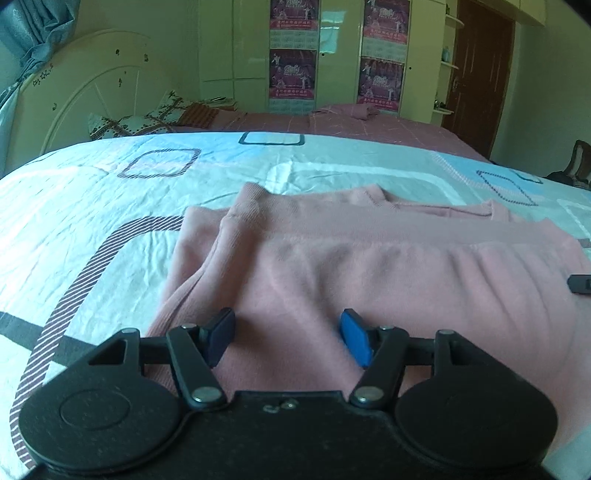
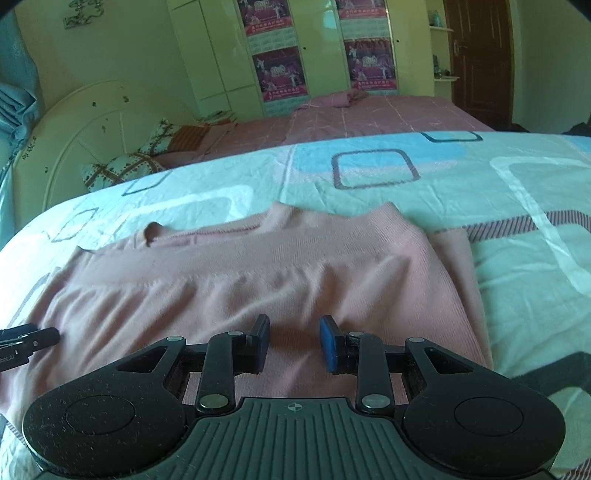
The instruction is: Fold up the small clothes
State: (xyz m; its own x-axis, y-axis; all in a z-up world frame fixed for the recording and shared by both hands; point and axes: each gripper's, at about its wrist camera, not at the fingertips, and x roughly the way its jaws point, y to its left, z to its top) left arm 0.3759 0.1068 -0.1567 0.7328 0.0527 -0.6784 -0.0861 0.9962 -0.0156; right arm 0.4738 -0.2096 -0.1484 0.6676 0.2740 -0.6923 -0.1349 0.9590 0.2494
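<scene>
1. Spread under everything was a pale bedsheet [image 1: 110,236] printed with blue blocks and striped rounded squares, creased and bright in the daylight.
2. Nearest each lens sat that camera's own claw. The left gripper [image 1: 288,341] stood with its jaws well apart and nothing between them, poised above the near part of the cloth; whether its tips touched the fabric could not be told.
3. The right gripper [image 2: 294,343] had its jaws parted more narrowly, likewise gripping nothing, with only fabric showing below the gap.
4. Each claw's tip edged into the other's view, at the right margin of the left view and the left margin of the right.
5. The pink garment [image 1: 369,266] lay flat on the sheet directly ahead of both claws, doubled over on itself, with a ribbed band running across it and its neckline [image 2: 332,216] at the far edge.
6. A second pink layer stuck out from beneath it along one side [image 2: 452,243].
7. Past the sheet's far edge lay a bed with a pink cover [image 2: 369,114], a small bundle of pink cloth on it, and patterned pillows [image 1: 133,123] against a cream arched headboard [image 1: 92,88].
8. Farthest back stood a pale wardrobe [image 2: 221,55] with posters on its doors, a dark wooden door [image 1: 480,74] and a blue curtain [image 1: 40,33].
</scene>
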